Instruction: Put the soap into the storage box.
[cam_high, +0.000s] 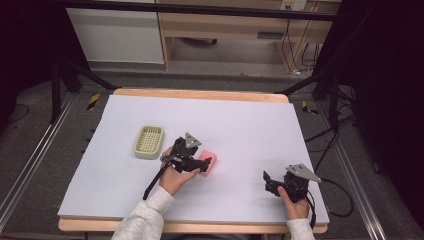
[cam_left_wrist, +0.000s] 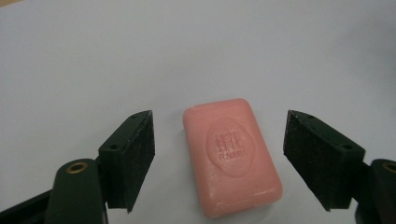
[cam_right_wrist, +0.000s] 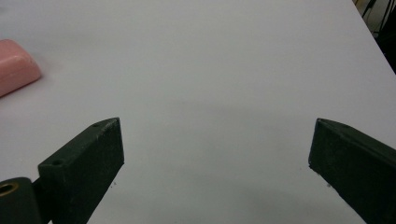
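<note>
A pink bar of soap lies flat on the white table, stamped face up. My left gripper is open around it: in the left gripper view the soap sits between the two black pads, with a gap on each side. My right gripper is open near the table's front right, nothing between its pads. The soap's end shows at the far left of the right gripper view.
A pale green slotted soap dish stands left of the soap, close to my left hand. The white table surface stretches behind and to the right. Black frame bars and cables ring the table.
</note>
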